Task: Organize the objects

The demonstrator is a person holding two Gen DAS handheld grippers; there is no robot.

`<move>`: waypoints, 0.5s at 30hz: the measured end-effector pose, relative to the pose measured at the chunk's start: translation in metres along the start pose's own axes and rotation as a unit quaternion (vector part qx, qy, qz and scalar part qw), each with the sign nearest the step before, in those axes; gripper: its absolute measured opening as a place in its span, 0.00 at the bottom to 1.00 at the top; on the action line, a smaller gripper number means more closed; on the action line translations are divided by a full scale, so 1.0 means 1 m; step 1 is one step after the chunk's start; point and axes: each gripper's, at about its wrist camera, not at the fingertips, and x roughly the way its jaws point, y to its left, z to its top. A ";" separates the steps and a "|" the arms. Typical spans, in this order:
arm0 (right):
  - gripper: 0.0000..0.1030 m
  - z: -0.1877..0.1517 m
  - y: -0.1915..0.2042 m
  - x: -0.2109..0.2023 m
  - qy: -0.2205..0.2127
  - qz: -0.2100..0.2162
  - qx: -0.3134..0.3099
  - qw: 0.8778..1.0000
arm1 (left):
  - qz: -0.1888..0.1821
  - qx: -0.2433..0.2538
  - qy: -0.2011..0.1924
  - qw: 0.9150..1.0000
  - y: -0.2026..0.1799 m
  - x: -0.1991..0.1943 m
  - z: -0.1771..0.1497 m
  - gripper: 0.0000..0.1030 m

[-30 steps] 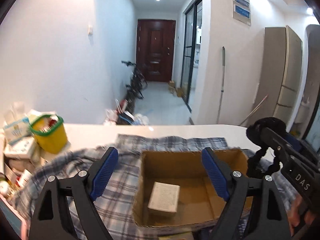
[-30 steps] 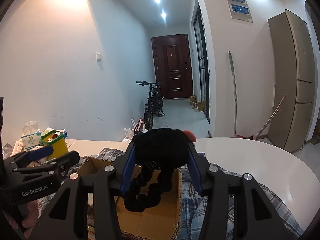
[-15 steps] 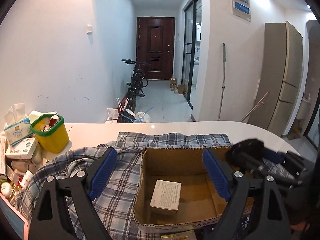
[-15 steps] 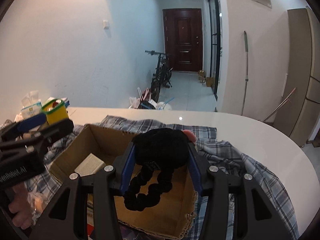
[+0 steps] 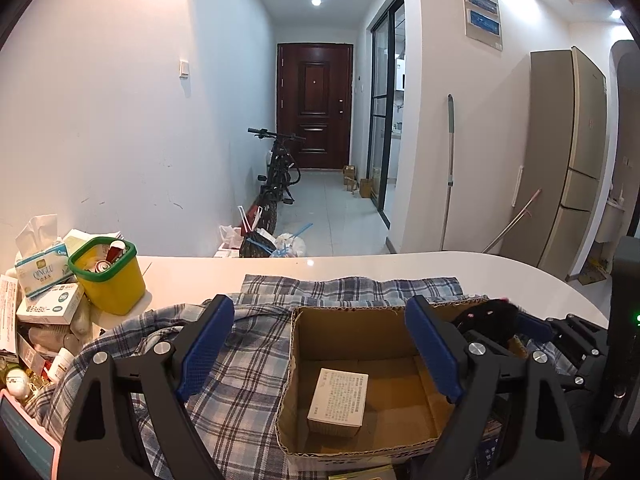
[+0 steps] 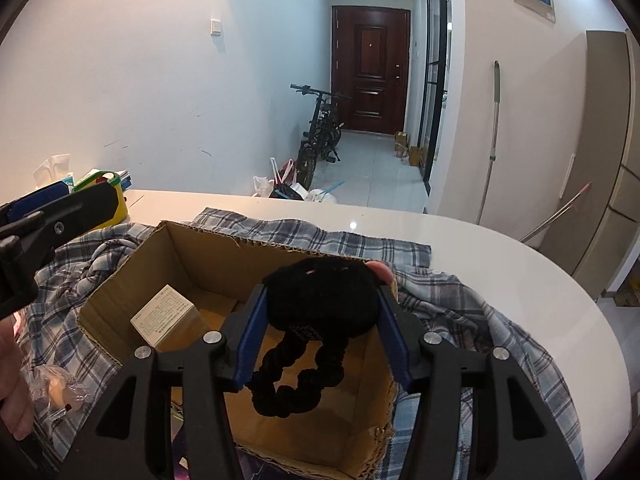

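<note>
- Since a second ago the right gripper point(image 6: 320, 322) has dropped and tipped downward; the cardboard box point(image 6: 200, 252), then mostly hidden below it, now fills the view under the fingers. Left gripper point(image 5: 320, 350) has kept its place.
- Right gripper: jaws opening, with the black plush toy point(image 6: 322, 300) between the blue pads. Pads look to be touching the toy's sides yet, so I judge the grip is loosening, not released.
- Toy hangs directly above the box's open interior, toward its right wall. Round body sits between the fingers; the knobbly legs dangle straight down into the cavity, so its long axis runs top to bottom, in line with the drop.
- Judgement: coming move is a plain release. Box floor lies straight below the toy; no sideways travel needed.
- Small white printed carton point(image 6: 166, 318) lies on the box floor by the left wall, well apart from the toy's legs. Not in the way.
- Left gripper: wide open, nothing between the pads. It hovers at the box's near side; through its camera one finger overlaps the box's right half. Right hand is plainly the nearer to the job.
- Box rests on a blue plaid shirt point(image 5: 240, 364) spread over the white table point(image 5: 400, 266).
- Left of the box: yellow bin with green rim point(image 5: 108, 280), tissue pack point(image 5: 42, 268), assorted clutter. All well apart.
- Risk, as judged: legs could snag a pad as the jaws part and drag the toy toward the right wall.
</note>
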 end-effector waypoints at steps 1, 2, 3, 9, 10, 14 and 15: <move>0.52 0.000 0.000 -0.001 -0.002 -0.001 0.000 1.000 | -0.001 0.000 0.001 1.000 0.000 0.001 0.000 0.87; 0.54 0.000 0.000 -0.001 -0.003 -0.002 0.000 1.000 | -0.002 0.000 0.003 1.000 0.000 0.001 0.000 0.87; 0.54 0.000 0.000 -0.002 -0.005 -0.004 0.000 1.000 | -0.001 -0.001 0.003 1.000 0.000 0.001 0.000 0.87; 0.70 0.003 -0.001 -0.007 -0.032 -0.025 -0.001 0.999 | -0.001 -0.001 -0.001 1.000 0.001 0.000 0.001 0.87; 0.70 0.004 -0.002 -0.007 -0.034 -0.027 -0.001 0.999 | 0.000 -0.001 -0.002 1.000 0.001 -0.001 0.000 0.87; 0.81 0.005 -0.006 -0.010 -0.044 -0.030 0.012 0.999 | 0.001 0.001 -0.006 1.000 0.000 -0.002 0.000 0.87; 0.81 0.006 -0.007 -0.011 -0.046 -0.030 0.015 0.998 | 0.001 0.002 -0.008 1.000 0.000 -0.003 0.000 0.87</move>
